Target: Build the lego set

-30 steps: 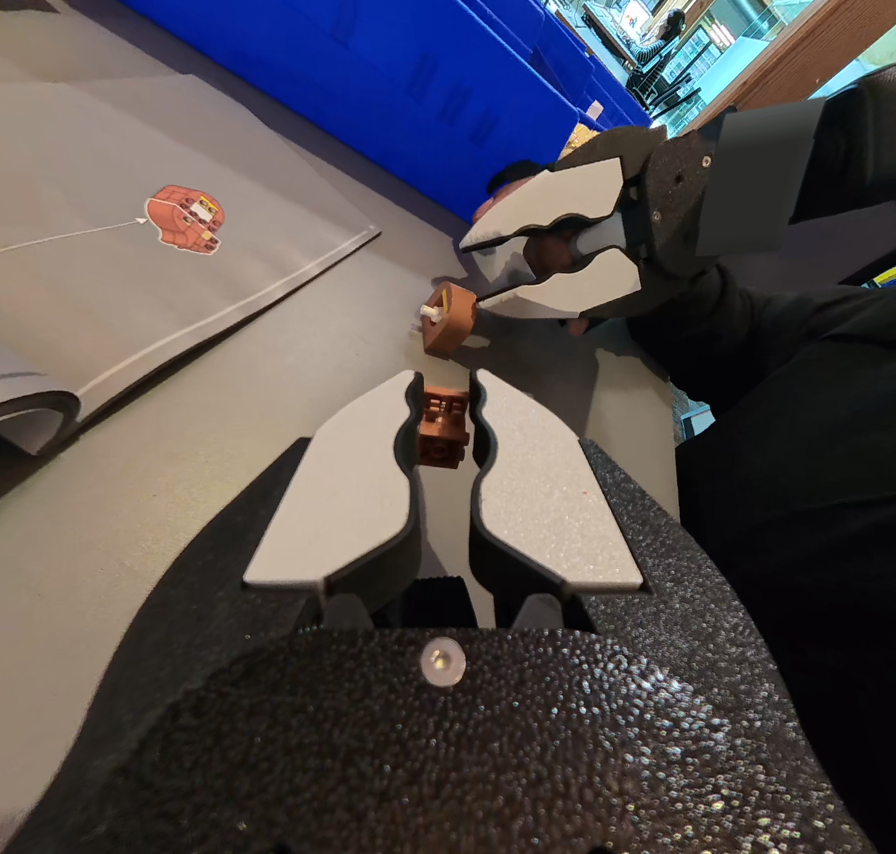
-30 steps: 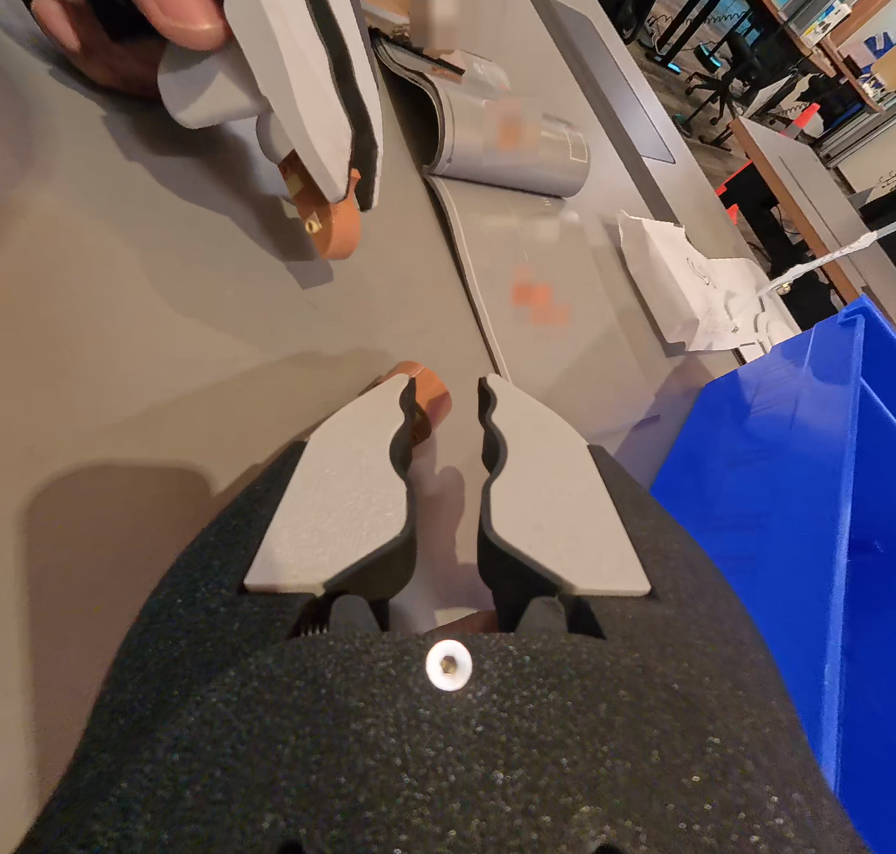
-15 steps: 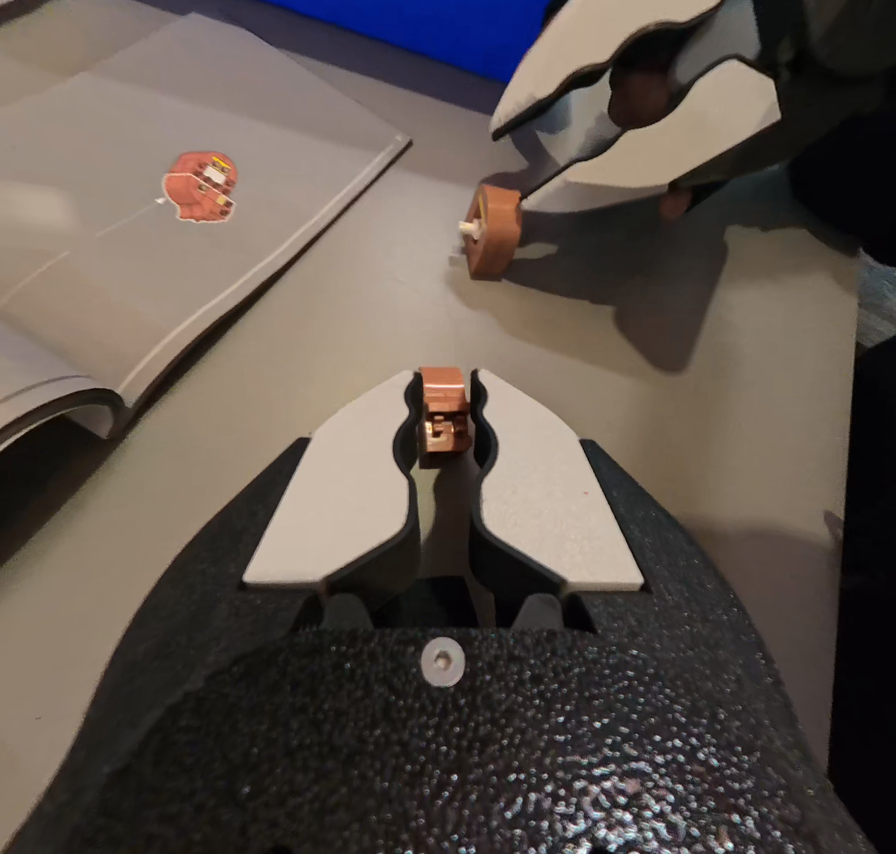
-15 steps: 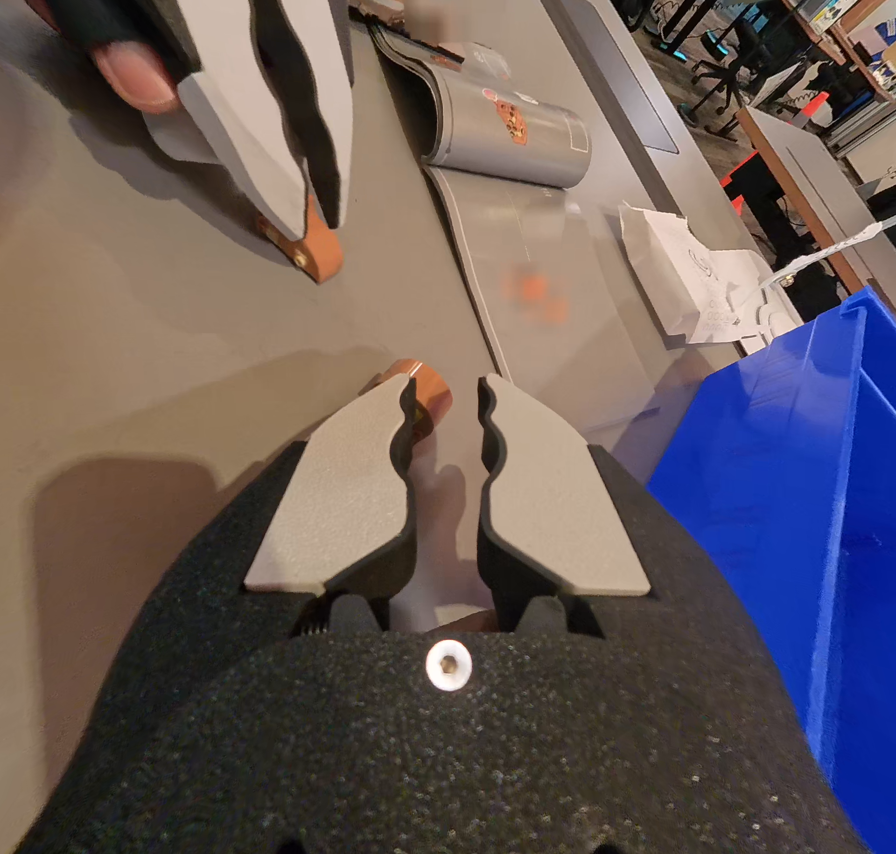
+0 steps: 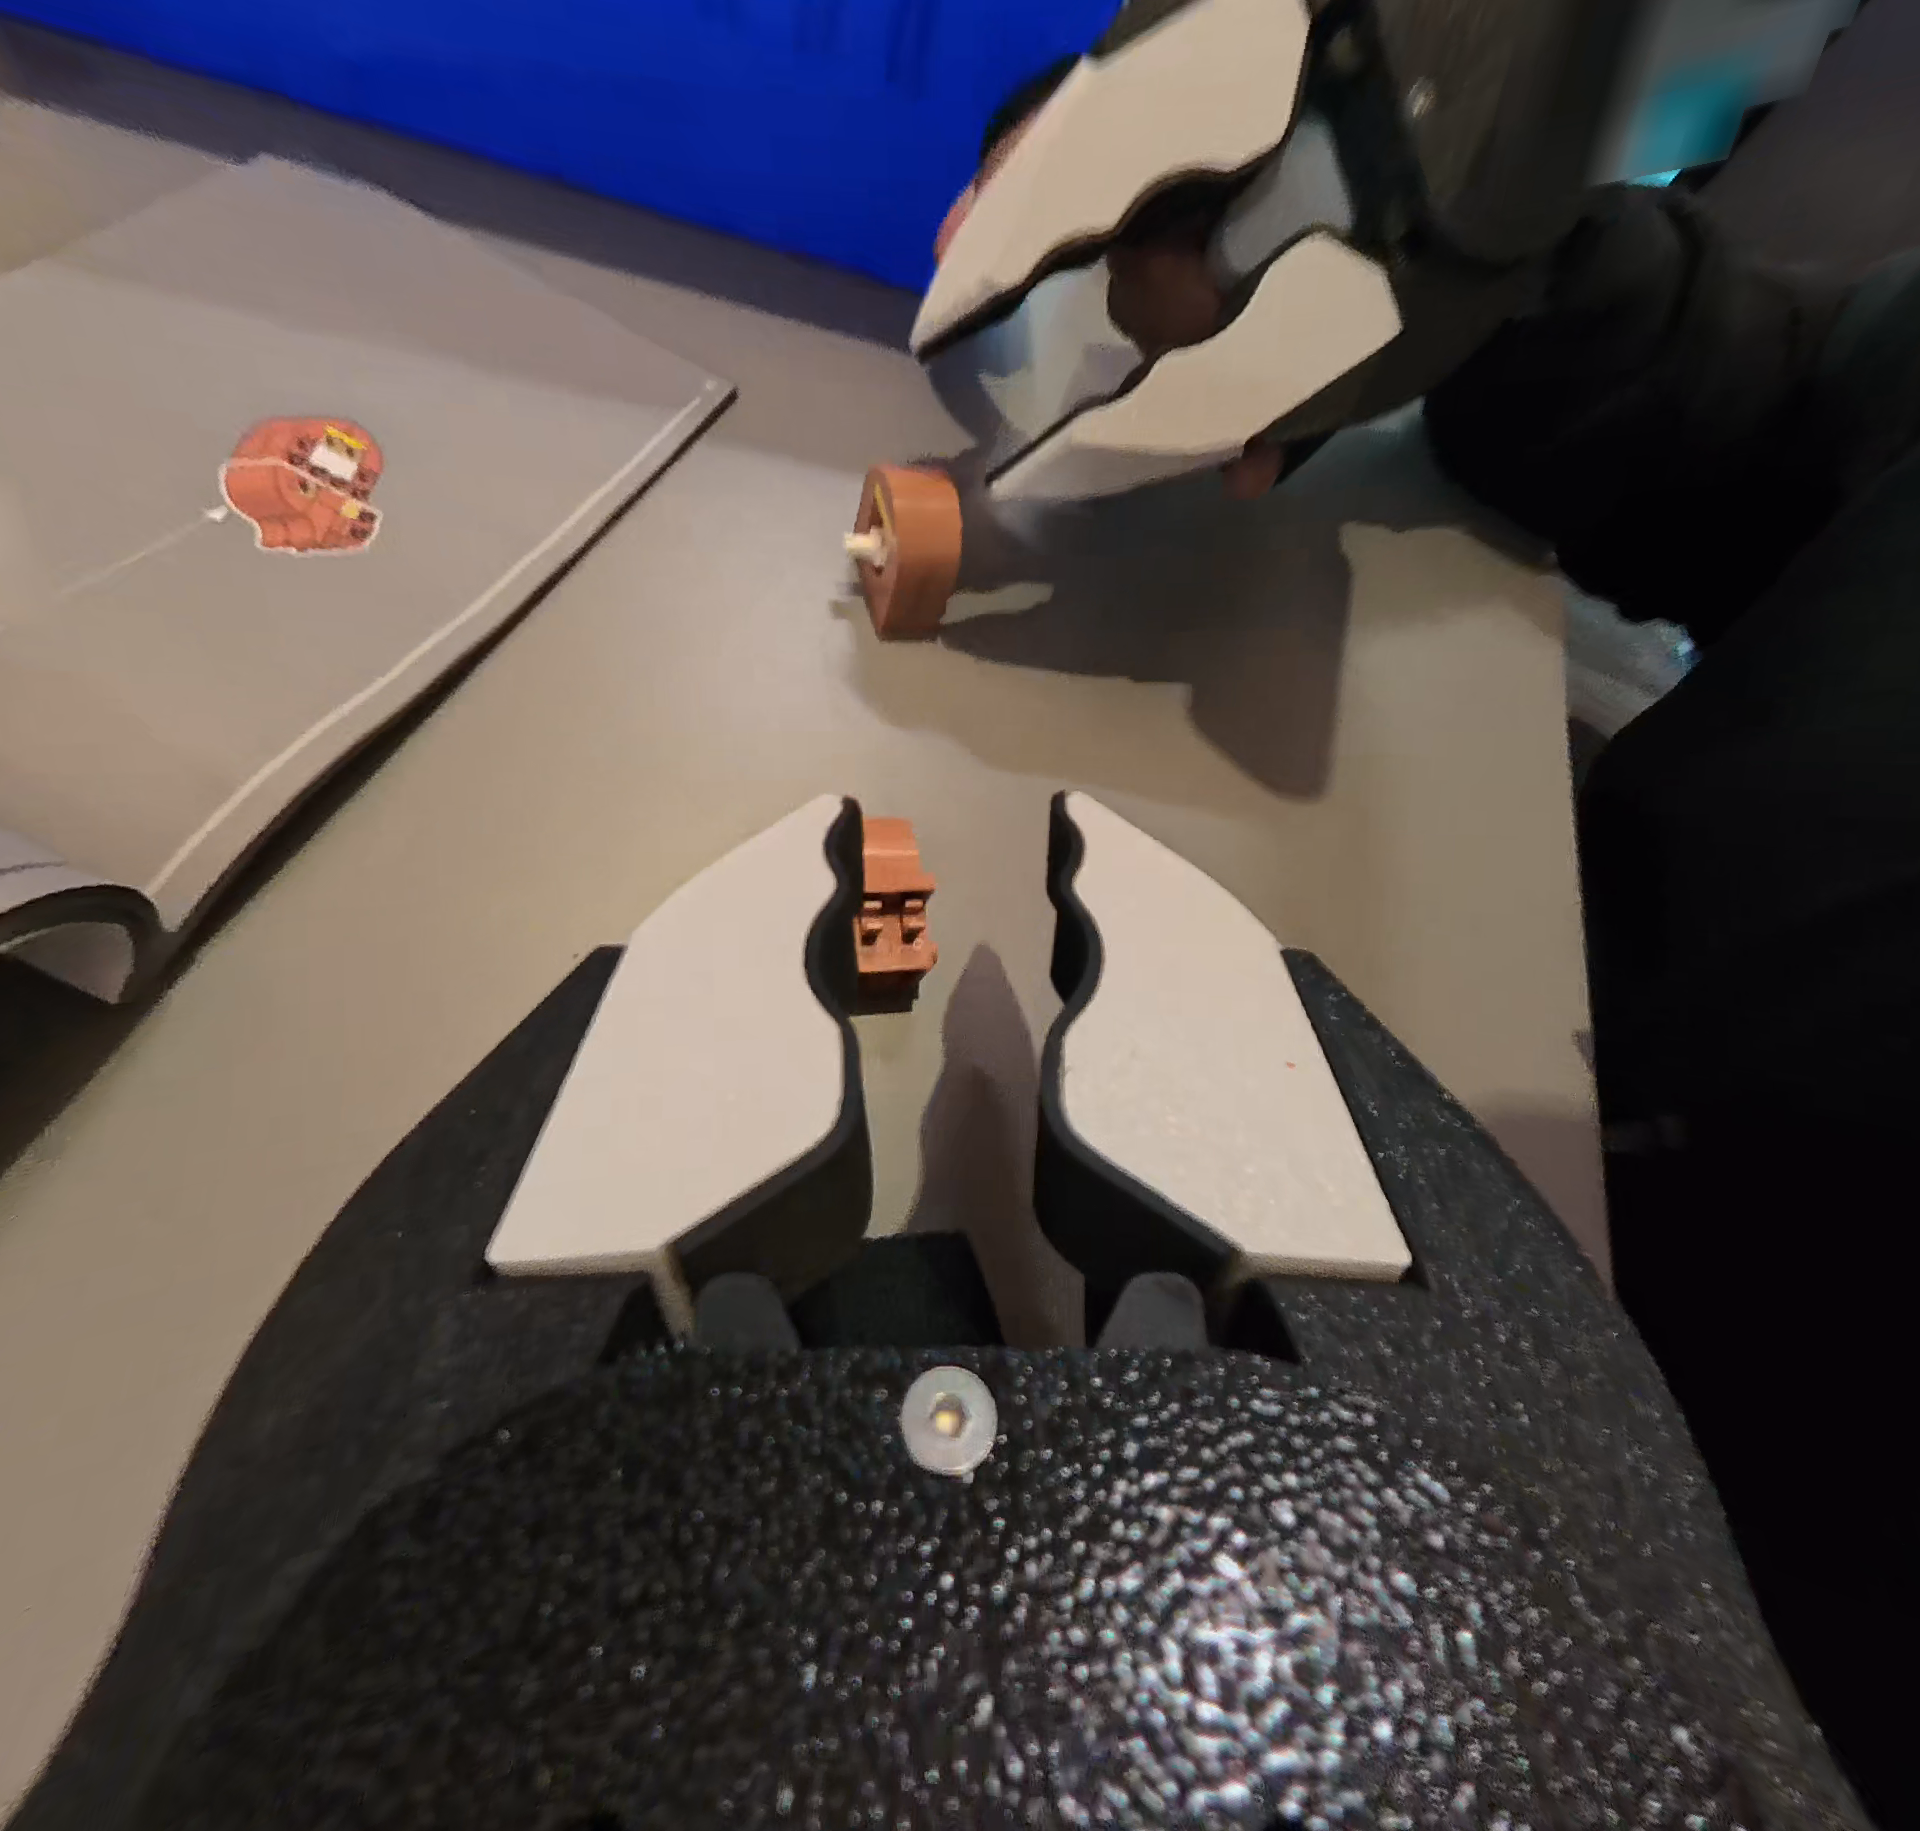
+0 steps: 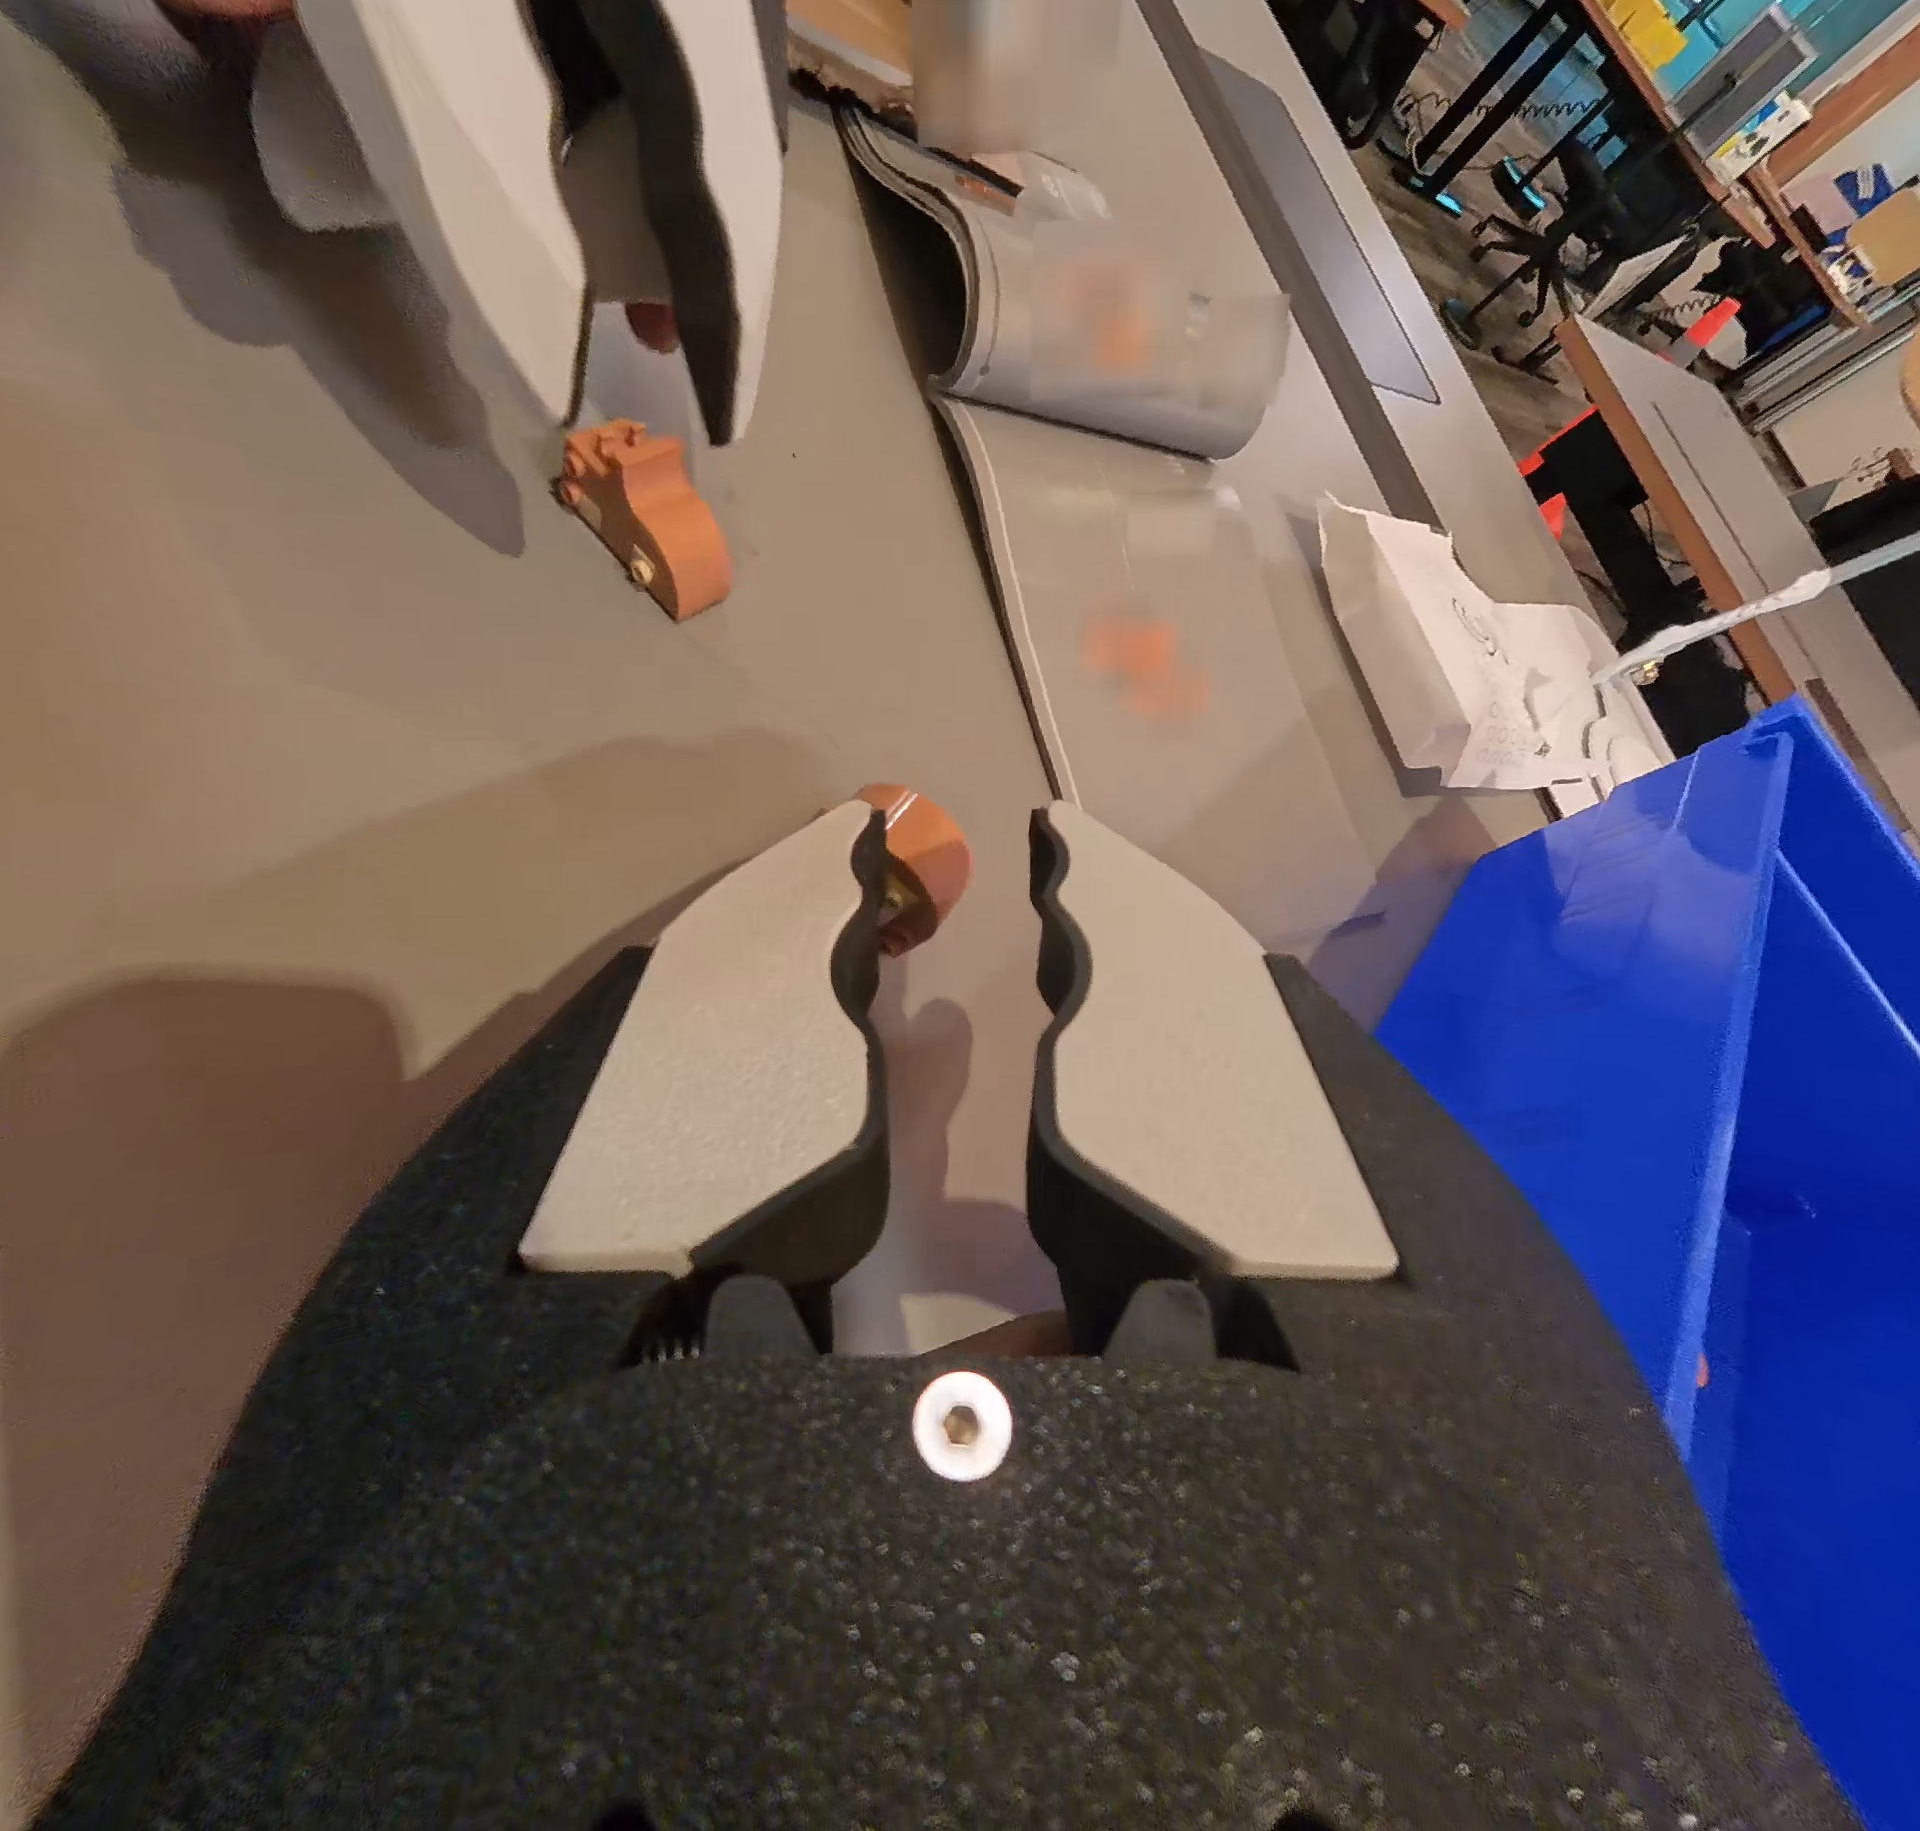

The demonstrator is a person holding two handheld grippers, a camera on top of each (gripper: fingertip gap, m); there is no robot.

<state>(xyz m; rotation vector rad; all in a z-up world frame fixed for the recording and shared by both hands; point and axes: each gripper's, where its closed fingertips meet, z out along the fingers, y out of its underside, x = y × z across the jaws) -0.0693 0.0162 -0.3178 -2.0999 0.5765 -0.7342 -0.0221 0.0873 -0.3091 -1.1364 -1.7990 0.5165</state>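
Observation:
In the left wrist view my left gripper [image 5: 951, 805] is open. A small brown brick piece [image 5: 891, 914] stands on the grey table [image 5: 623, 763] beside the left finger, with a clear gap to the right finger. The right wrist view shows the same piece [image 6: 649, 524] lying on the table just under the left gripper's [image 6: 644, 425] spread tips. My right gripper [image 6: 956, 815] is open. A brown round piece [image 6: 925, 862] with a pale pin rests on the table against its left finger only. In the left wrist view that round piece [image 5: 914, 550] sits at the right gripper's [image 5: 961, 415] lower tip.
An open grey instruction booklet [image 5: 312, 534] lies left of the pieces and also shows in the right wrist view [image 6: 1101, 347]. A blue bin [image 5: 520, 67] stands behind; its wall [image 6: 1662, 1054] is close on the right. Torn white paper [image 6: 1455, 638] lies beyond. A dark sleeve [image 5: 1714, 431] is at right. The tips of one gripper are about 9 cm away from the tips of the other.
My left gripper's jaws opened and let go of the small brown brick piece, which now rests on the table. The right gripper stays by the round piece, hardly changed.

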